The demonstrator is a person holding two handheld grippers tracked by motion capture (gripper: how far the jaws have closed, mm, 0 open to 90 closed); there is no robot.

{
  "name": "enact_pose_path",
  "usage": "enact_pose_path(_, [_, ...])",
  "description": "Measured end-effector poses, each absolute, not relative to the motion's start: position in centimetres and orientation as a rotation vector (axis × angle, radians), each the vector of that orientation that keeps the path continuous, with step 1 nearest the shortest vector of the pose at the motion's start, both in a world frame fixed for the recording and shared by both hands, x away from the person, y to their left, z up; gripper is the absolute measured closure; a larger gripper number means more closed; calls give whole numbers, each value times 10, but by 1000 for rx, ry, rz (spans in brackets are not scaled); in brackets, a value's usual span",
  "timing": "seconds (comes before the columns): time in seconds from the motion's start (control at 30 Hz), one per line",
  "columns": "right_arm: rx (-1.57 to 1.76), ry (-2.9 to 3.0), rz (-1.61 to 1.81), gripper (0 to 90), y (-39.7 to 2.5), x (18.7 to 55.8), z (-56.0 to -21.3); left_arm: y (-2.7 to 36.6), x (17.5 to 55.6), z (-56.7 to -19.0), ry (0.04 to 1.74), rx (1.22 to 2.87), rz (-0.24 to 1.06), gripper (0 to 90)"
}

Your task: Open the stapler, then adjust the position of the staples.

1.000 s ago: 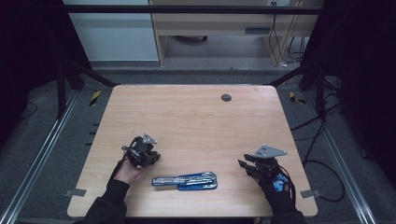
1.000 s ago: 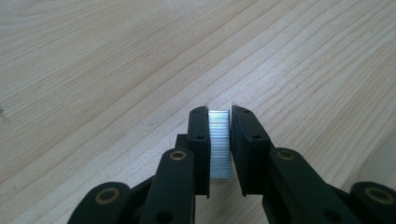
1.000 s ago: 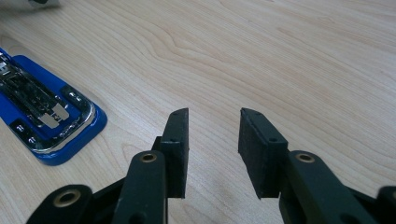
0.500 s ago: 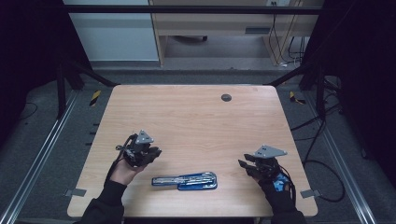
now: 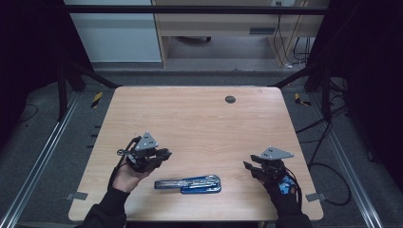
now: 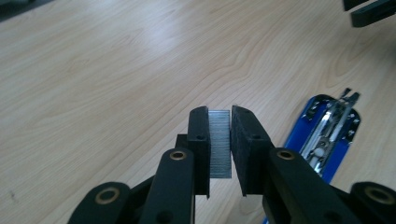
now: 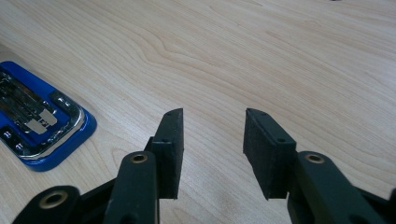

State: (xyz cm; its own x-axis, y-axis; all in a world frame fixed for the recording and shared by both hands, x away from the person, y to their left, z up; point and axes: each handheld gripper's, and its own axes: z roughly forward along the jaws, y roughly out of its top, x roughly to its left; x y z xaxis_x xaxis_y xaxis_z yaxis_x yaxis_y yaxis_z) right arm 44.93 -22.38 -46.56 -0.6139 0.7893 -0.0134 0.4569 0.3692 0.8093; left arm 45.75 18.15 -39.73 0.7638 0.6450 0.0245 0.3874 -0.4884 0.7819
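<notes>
One wooden table [image 5: 199,118] carries the job, w/ a blue stapler [image 5: 190,184] lying flung open flat near the front edge, between the two hands. Opened like that its metal channel faces up, prob. so a refill can drop in. Left gripper [image 5: 159,154] hangs just above-left of the stapler, jaws pressed onto a strip of staples [image 6: 219,142] held upright, gripped by its flat sides so the long edge stays free to seat in the channel. Right gripper [image 5: 252,167] sits off the stapler's right end, jaws spread, nothing in them, likely ready to steady the base.

Hard to see: the stapler is cut off at the frame edge in both gripper views; the strip's lower end is behind the jaws; whether the channel already holds staples, can't tell.
</notes>
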Motion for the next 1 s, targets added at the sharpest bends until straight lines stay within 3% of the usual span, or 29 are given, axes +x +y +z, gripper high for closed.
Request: enact_pose_path(1.0, [1086, 2219, 1126, 575, -228, 450, -465, 121, 431, -394, 529, 2214, 300, 775])
